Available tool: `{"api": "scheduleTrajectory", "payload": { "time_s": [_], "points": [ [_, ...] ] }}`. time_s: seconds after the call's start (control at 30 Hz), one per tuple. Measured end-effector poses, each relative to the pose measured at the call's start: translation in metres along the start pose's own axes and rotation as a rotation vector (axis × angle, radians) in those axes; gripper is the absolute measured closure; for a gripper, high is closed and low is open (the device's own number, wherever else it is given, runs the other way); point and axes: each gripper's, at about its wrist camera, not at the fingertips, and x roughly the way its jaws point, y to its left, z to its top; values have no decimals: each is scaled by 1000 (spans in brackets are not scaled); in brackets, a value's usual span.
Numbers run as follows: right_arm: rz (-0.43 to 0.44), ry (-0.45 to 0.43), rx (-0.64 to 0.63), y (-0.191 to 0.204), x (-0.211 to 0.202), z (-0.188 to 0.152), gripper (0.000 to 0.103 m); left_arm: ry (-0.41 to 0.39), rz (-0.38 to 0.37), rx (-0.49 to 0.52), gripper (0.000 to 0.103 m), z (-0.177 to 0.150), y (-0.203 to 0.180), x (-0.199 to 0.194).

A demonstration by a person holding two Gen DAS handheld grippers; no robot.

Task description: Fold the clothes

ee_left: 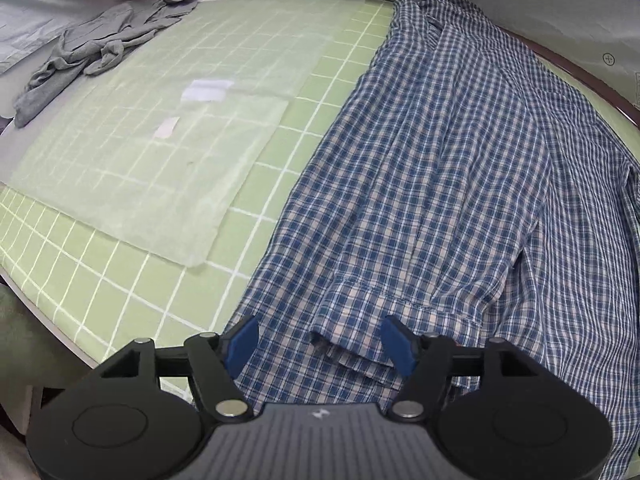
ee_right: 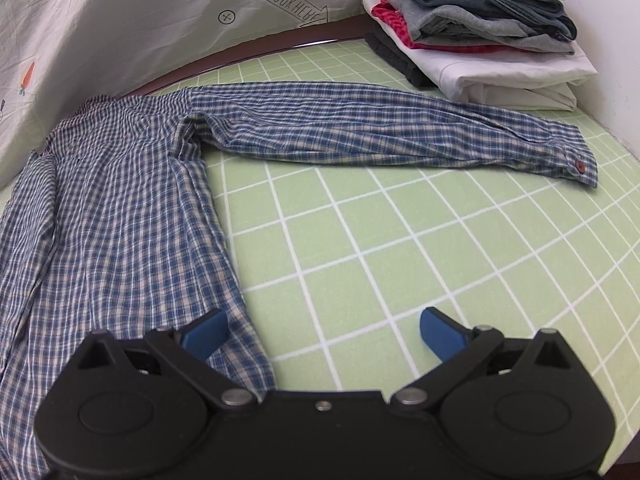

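Both claws gape over the plaid shirt [ee_right: 120, 220], seemingly untouched.

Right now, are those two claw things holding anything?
Left gripper: jaws open over the checked shirt, gripping nothing.
Right gripper: jaws open at the shirt's edge, gripping nothing.

Green cloth with white grid [ee_left: 120, 288] covers the table. Translucent sheet [ee_left: 160, 160] lies flat on it, bearing 2 pale labels [ee_left: 206, 90]. White backdrop sheet [ee_right: 140, 20] behind, printed "LOOK HERE" arrow [ee_right: 296, 10], circled plus [ee_right: 226, 17], carrot motif [ee_right: 27, 74]
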Motion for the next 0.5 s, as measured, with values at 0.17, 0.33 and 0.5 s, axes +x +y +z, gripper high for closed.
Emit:
{"api": "scheduleTrajectory", "payload": {
  "time_s": [0.17, 0.33, 0.5],
  "points": [
    [-16, -12, 77, -16, -2, 2, 0, -29, -19, 33, 32, 9, -13, -3],
    [3, -52, 240, -48, -2, 10, 0, -41, -38, 37, 30, 27, -23, 4],
    [-75, -82, 349, -76, 9, 28, 0, -39, -30, 42, 30, 56, -35, 21]
  ]
}}
